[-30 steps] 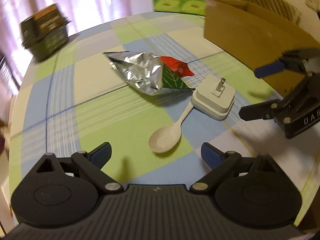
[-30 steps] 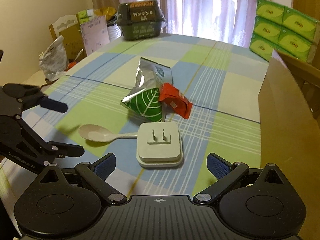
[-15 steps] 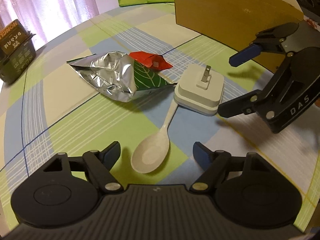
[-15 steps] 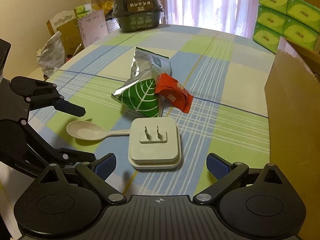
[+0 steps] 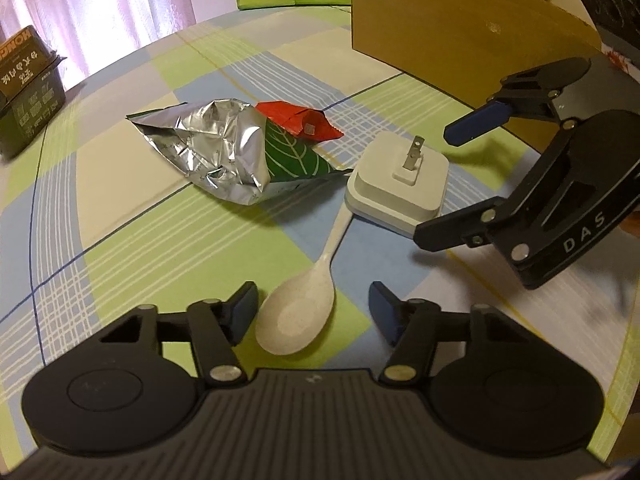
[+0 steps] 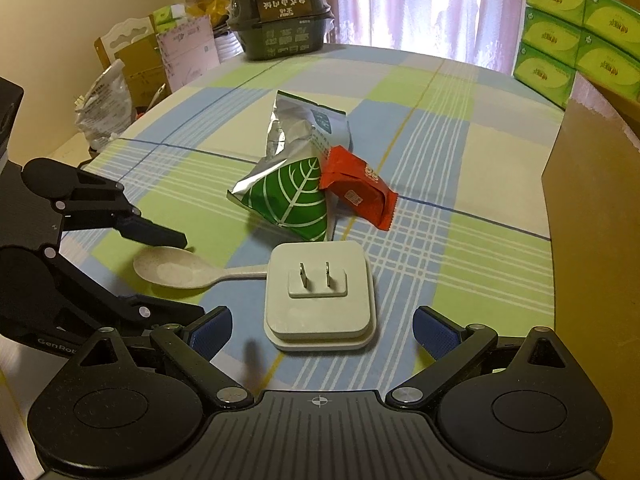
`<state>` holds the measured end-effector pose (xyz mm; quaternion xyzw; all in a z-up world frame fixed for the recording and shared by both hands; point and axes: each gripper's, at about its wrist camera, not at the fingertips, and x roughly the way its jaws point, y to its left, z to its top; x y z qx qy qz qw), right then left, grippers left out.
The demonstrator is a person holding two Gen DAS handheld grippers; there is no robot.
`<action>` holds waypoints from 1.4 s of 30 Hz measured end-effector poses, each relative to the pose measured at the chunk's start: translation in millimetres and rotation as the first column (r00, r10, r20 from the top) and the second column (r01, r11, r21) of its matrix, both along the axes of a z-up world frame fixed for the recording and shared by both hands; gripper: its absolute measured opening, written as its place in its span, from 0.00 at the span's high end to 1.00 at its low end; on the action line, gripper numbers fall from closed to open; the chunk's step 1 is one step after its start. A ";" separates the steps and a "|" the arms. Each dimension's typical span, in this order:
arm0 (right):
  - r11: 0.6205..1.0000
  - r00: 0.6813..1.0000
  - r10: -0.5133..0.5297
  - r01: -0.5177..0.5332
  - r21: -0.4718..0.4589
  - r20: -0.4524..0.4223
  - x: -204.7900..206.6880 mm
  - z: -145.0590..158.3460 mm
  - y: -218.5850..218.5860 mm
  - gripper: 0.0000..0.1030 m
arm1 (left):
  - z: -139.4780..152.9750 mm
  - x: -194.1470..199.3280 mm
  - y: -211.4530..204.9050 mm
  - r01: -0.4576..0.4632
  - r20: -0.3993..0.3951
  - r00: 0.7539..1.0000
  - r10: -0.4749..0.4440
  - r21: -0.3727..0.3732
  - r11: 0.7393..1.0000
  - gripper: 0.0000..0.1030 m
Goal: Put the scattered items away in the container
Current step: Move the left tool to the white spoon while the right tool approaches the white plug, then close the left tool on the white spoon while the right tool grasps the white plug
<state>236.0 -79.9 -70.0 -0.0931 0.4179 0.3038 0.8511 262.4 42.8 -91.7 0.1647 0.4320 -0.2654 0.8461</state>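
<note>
The tabletop (image 6: 472, 160), under a checked green and blue cloth, carries all four scattered items, so as I judge it nothing is tidied yet and every item is left to do. The cardboard box (image 6: 592, 216), which I take for the container, stands at the right edge in the right wrist view; its inside is hidden, so I cannot tell if something already lies in it.

The silver and green snack bag (image 6: 294, 176) lies in the middle of the cloth. In the right wrist view its long axis runs from far to near, with the green leaf end pointing near and the silver open end pointing far. The white plug adapter (image 6: 320, 300) lies flat just near of the bag, with its two prongs pointing up. The red packet (image 6: 358, 188) leans against the right side of the bag, its long axis slanting towards the near right. The pale spoon (image 6: 188, 272) lies left of the adapter; its handle points right and reaches the adapter's edge, and its bowl points left.

The right hand-held gripper (image 6: 322, 330) is wide open and empty, with the adapter between its fingers. The left hand-held gripper (image 5: 312, 308) is also open and empty, its fingers on both sides of the spoon's bowl but not closed on it.
</note>
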 end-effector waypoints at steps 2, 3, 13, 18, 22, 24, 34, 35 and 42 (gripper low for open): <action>1.000 1.000 -0.001 0.001 0.000 -0.001 0.3 -0.1 0.5 0.01 | 1.0 -1.4 0.9 -0.007 -0.009 1.000 0.007 -0.006 1.000 0.58; 1.000 1.000 -0.003 0.003 0.000 -0.002 0.3 -0.3 0.5 0.01 | 1.5 -2.4 1.7 -0.010 -0.017 1.000 0.010 -0.011 1.000 0.65; 1.000 1.000 0.000 0.000 0.000 0.000 1.0 -2.5 2.3 0.01 | 4.3 -24.6 6.7 -0.021 -0.030 0.999 0.021 -0.008 1.000 0.73; 1.000 1.000 0.010 -0.010 -0.003 -0.001 1.3 -4.8 5.2 0.01 | 4.5 -33.8 5.1 -0.012 0.002 1.000 0.012 0.017 1.000 0.72; 1.000 1.000 0.024 -0.024 -0.001 -0.006 2.9 -5.7 8.2 0.16 | 4.5 -34.2 4.4 -0.014 0.011 1.000 0.013 0.023 1.000 0.71; 1.000 1.000 0.029 -0.029 -0.006 -0.012 4.3 -7.6 10.1 0.22 | 4.6 -33.8 4.9 -0.017 0.008 1.000 0.017 0.019 1.000 0.72; 1.000 1.000 0.007 -0.007 -0.026 0.001 -4.8 -6.2 4.9 0.33 | 5.2 -41.0 7.0 -0.065 -0.016 0.998 0.065 -0.007 0.998 0.73; 1.000 1.000 -0.003 0.003 -0.027 -0.001 -9.8 -5.1 1.2 0.33 | 5.5 -42.9 6.9 -0.070 -0.019 0.997 0.069 -0.007 0.998 0.73; 0.995 0.993 -0.104 0.104 -0.010 -0.050 -51.5 2.9 -33.8 0.33 | 9.3 -68.4 0.5 -0.100 -0.042 0.994 0.099 -0.028 0.995 0.73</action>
